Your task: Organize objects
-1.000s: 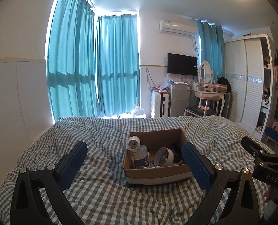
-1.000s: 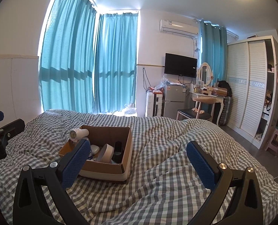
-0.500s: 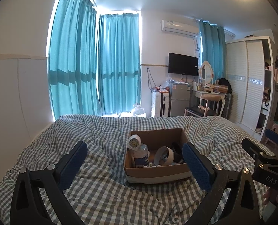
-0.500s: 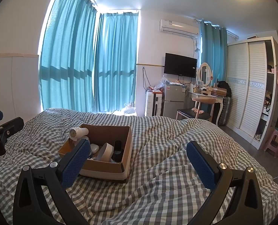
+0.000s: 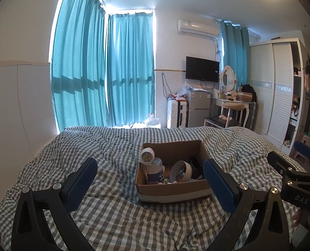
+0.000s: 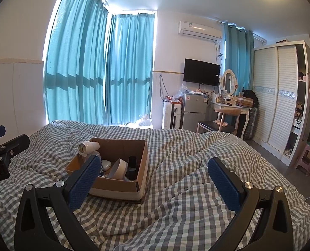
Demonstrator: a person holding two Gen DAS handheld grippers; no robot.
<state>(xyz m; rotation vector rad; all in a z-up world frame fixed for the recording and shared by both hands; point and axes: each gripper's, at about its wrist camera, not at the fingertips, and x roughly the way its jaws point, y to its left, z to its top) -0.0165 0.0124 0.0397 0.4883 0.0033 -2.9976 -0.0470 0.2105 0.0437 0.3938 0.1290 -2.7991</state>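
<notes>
An open cardboard box (image 5: 173, 189) sits on the checked bed cover (image 5: 113, 146). It holds a white hair dryer (image 5: 147, 155), a clear bottle (image 5: 154, 170), a roll of tape (image 5: 181, 170) and a black item (image 5: 194, 165). My left gripper (image 5: 149, 179) is open and empty, in front of the box and above the bed. In the right wrist view the box (image 6: 117, 183) lies left of centre. My right gripper (image 6: 153, 176) is open and empty, to the right of the box. The right gripper's body (image 5: 295, 179) also shows in the left wrist view.
Beyond the bed are teal curtains (image 5: 104, 73), a white suitcase (image 5: 177, 115), a small fridge (image 5: 198, 107), a dressing table with a chair (image 5: 230, 108) and a white wardrobe (image 5: 274, 92). A pink stool (image 6: 306, 156) stands on the floor at the right.
Both views have shifted slightly; the box sits a little lower and nearer in each. Both grippers stay open and empty.
</notes>
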